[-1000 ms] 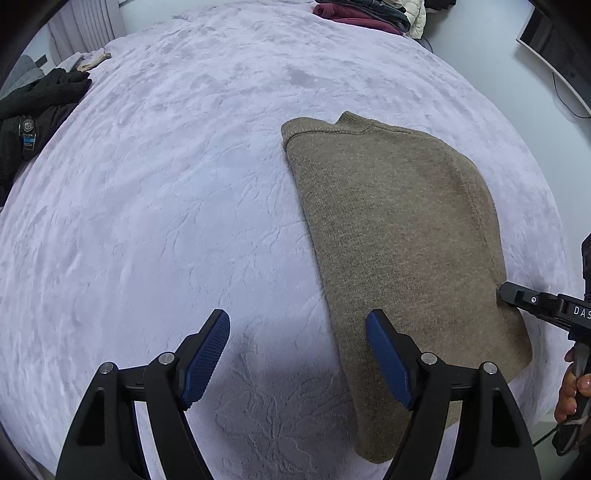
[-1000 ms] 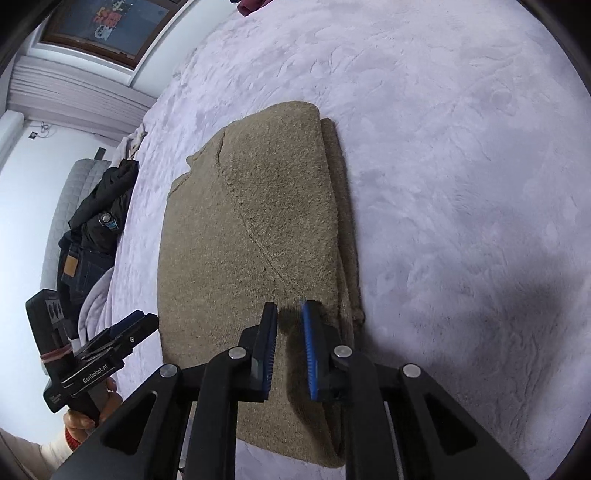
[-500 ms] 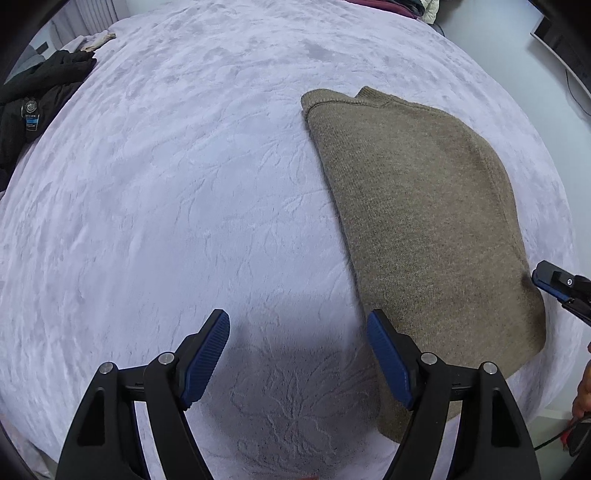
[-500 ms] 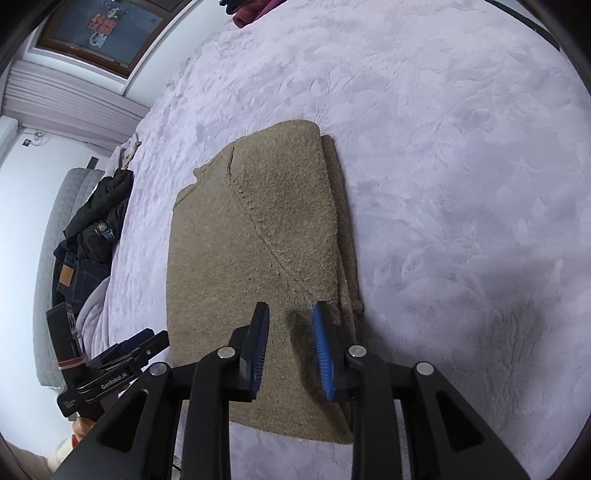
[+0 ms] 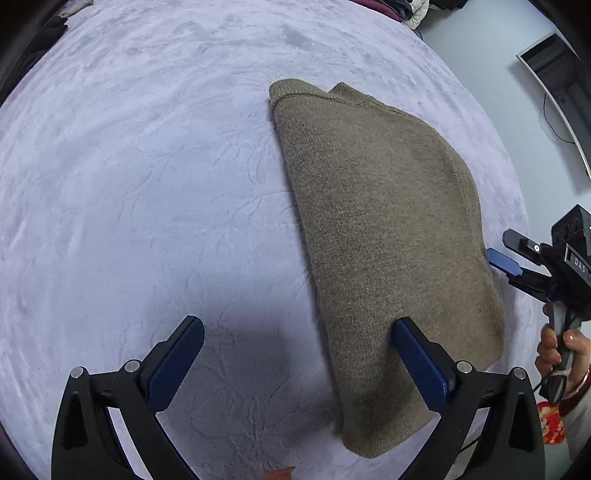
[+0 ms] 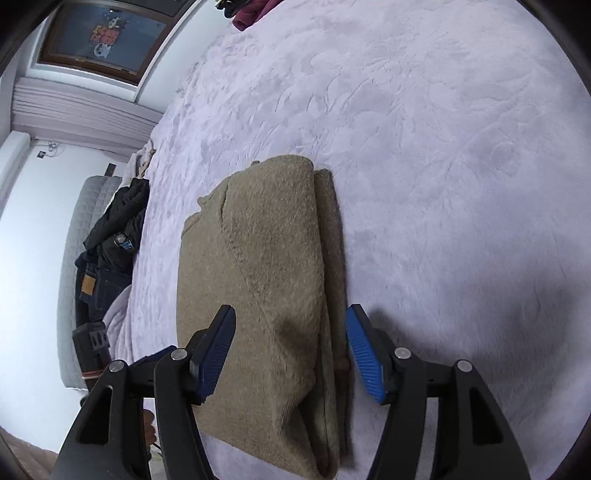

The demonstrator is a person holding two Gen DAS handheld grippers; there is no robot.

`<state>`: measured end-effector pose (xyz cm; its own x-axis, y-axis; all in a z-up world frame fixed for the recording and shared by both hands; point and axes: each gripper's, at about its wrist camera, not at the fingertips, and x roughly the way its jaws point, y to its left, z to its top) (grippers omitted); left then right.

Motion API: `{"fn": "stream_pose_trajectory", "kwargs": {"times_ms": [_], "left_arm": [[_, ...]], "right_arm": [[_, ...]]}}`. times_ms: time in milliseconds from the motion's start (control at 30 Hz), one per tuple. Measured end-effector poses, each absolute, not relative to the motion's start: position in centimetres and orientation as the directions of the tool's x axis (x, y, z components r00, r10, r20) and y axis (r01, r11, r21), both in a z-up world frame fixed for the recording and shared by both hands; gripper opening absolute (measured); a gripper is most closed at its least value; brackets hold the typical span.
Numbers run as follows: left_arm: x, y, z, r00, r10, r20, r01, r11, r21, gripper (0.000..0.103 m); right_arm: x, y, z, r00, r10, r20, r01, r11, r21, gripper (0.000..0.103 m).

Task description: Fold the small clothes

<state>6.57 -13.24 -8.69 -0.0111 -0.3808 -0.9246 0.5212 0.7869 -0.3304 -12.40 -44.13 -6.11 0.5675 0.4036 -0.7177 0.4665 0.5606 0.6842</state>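
A folded olive-brown knit sweater [image 5: 384, 236] lies flat on the lilac plush bedspread [image 5: 147, 184]. My left gripper [image 5: 297, 356] is open and empty, hovering over the sweater's near left edge; its right finger is above the knit. My right gripper [image 6: 290, 345] is open and empty, its jaws straddling the sweater [image 6: 266, 280] near its folded right edge. In the left wrist view the right gripper [image 5: 517, 258] sits at the sweater's right side, held by a hand.
Dark clothes and jeans [image 6: 110, 243] lie heaped at the bed's left edge. More clothes [image 6: 251, 14] are piled at the far end. The bed's edge drops to a pale floor [image 5: 498, 48] on the right.
My right gripper opened from nearly shut to wide and lifted off the sweater. My left gripper stayed open and drifted so that the sweater sits closer under its right finger.
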Motion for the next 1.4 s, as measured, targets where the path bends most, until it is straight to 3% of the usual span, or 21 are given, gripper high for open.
{"fn": "stream_pose_trajectory", "kwargs": {"times_ms": [367, 533, 600, 667, 767, 933, 1167, 1400], "left_arm": [[6.2, -18.5, -10.8, -0.244, -0.528, -0.813, 0.56, 0.608, -0.563, 0.103], [5.6, -20.7, -12.0, -0.246, -0.494, -0.834, 0.586, 0.61, -0.534, 0.103], [5.4, -20.6, -11.8, -0.227, -0.502, -0.834, 0.579, 0.619, -0.53, 0.102], [5.1, -19.9, -11.2, -0.193, -0.514, -0.836, 0.57, 0.635, -0.522, 0.081], [5.4, -18.6, -10.1, -0.18, -0.557, -0.811, 0.544, 0.631, -0.554, 0.057], [4.9, -17.3, -7.9, -0.172, -0.602, -0.78, 0.548, 0.599, -0.583, 0.052], [3.3, -13.1, -3.9, -0.148, -0.634, -0.759, 0.567, 0.575, -0.59, 0.052], [3.1, -6.3, -2.5, -0.124, -0.589, -0.799, 0.555, 0.626, -0.547, 0.052]], "right_arm": [[-5.9, -46.2, -11.6, 0.477, 0.669, -0.57, 0.322, 0.47, 0.822, 0.067], [-3.1, -46.1, -13.1, 0.45, 0.725, -0.521, 0.293, 0.431, 0.853, 0.067], [-2.6, -46.3, -13.8, 0.466, 0.73, -0.501, 0.319, 0.389, 0.864, 0.062], [-2.5, -45.9, -13.8, 0.469, 0.721, -0.51, 0.334, 0.39, 0.858, 0.05], [-3.0, -45.7, -12.9, 0.516, 0.712, -0.477, 0.33, 0.348, 0.877, 0.044], [-3.7, -44.2, -10.6, 0.574, 0.714, -0.401, 0.297, 0.275, 0.915, 0.044], [-4.1, -40.3, -6.8, 0.574, 0.733, -0.365, 0.273, 0.249, 0.929, 0.044], [-4.8, -33.2, -6.0, 0.542, 0.775, -0.325, 0.267, 0.208, 0.941, 0.044]]}}
